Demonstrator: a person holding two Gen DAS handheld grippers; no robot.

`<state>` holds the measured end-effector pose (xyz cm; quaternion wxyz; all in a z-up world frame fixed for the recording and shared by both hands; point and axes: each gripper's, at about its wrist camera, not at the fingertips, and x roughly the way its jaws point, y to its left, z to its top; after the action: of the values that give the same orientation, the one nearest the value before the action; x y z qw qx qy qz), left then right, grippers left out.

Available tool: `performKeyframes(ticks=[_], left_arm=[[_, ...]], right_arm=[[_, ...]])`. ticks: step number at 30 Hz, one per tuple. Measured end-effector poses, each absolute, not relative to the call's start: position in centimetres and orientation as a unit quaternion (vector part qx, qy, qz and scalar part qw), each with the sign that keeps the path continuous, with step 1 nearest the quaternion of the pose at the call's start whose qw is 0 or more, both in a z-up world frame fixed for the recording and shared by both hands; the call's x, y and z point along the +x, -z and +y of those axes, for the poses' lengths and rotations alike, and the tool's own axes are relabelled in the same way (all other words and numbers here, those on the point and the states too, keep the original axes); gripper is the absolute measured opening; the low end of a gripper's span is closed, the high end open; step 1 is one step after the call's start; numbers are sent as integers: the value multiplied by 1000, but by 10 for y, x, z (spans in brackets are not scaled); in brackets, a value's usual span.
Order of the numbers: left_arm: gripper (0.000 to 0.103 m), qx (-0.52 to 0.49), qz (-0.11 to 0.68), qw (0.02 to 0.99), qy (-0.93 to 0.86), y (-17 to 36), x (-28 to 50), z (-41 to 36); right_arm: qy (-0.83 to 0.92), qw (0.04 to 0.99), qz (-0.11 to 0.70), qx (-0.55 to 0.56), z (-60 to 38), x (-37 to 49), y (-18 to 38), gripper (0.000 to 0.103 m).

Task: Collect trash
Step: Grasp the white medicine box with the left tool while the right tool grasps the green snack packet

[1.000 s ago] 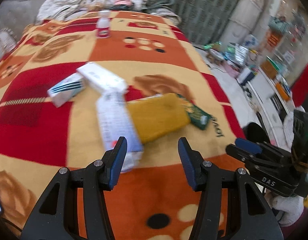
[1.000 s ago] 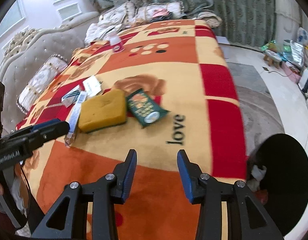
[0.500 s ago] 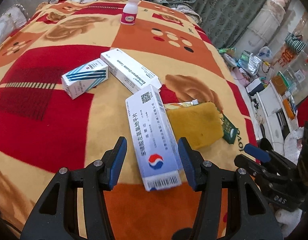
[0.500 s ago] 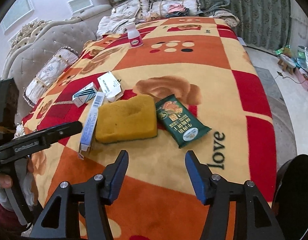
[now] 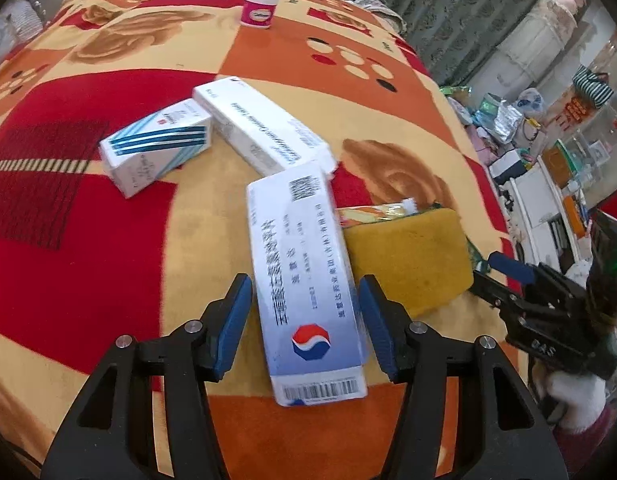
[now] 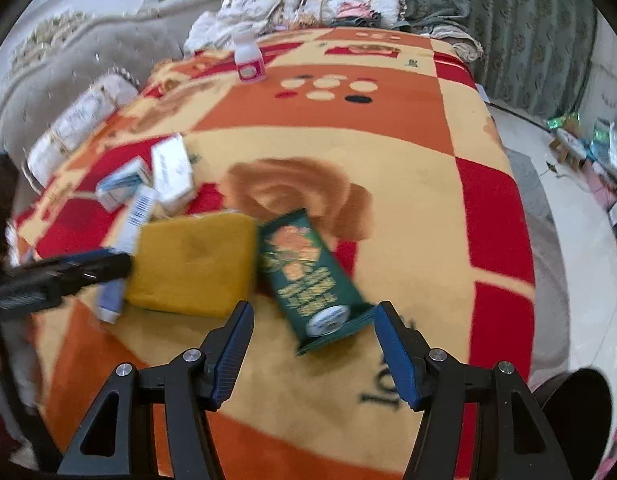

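A long white-and-blue medicine box (image 5: 308,280) lies on the patterned blanket. My left gripper (image 5: 304,328) is open, its fingers on either side of the box's near end, apart from it. A yellow sponge (image 5: 408,256) lies just right of the box. A green snack packet (image 6: 308,276) lies beside the sponge (image 6: 192,264). My right gripper (image 6: 312,352) is open, its fingers on either side of the packet's near end. The left gripper's fingers (image 6: 88,266) show at the left of the right wrist view.
A striped white box (image 5: 156,144) and a long white box (image 5: 264,132) lie further back. A small white bottle with a pink label (image 5: 262,0) stands at the far end. The bed edge (image 6: 520,240) drops to the floor. A black bin (image 6: 580,408) is at lower right.
Both grippers have moved forward and down. The left now straddles the blue medicine box, the right has opened wider and straddles the green packet.
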<state>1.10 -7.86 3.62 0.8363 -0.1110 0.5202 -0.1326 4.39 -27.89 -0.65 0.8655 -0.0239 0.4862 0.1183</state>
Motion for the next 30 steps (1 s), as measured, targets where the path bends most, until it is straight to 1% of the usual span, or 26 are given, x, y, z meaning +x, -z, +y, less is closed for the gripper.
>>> performKeyframes(ticks=[4,9,13,18,25,26,27,28,29,30], left_arm=[[54,-120,529,830,129,-31,14,-76],[54,-110,528,833,126,-32,16,-82],[54,-121,531,828,129,-31,18,-79],[54,-116,532,828,130,-32,18,-81],[54,-112,529,832,125,-31,18,-83],[54,-113,528,832,126,-31,18,-82],[54,-112,527,833,126,-31,18,-83],[53,-111,525,834,125,-30,18,-83],[52,-109,524,836,124,-31,17,-84],[46,-108,524,836,122,-31,16,-84]], right_arm=[[-129,853,503,-50,-280,59,20,60],[-142,856,493,-62,-271,69,22,60],[-147,855,486,-105,-261,73,21,61],[-161,852,477,-142,-260,74,16,70],[-181,841,479,-175,-249,93,21,71],[-185,841,479,-169,-249,94,22,69],[-191,845,475,-157,-250,94,22,55],[-202,844,475,-144,-251,93,22,47],[-205,845,475,-136,-252,91,21,45],[-199,848,472,-134,-251,88,21,43]])
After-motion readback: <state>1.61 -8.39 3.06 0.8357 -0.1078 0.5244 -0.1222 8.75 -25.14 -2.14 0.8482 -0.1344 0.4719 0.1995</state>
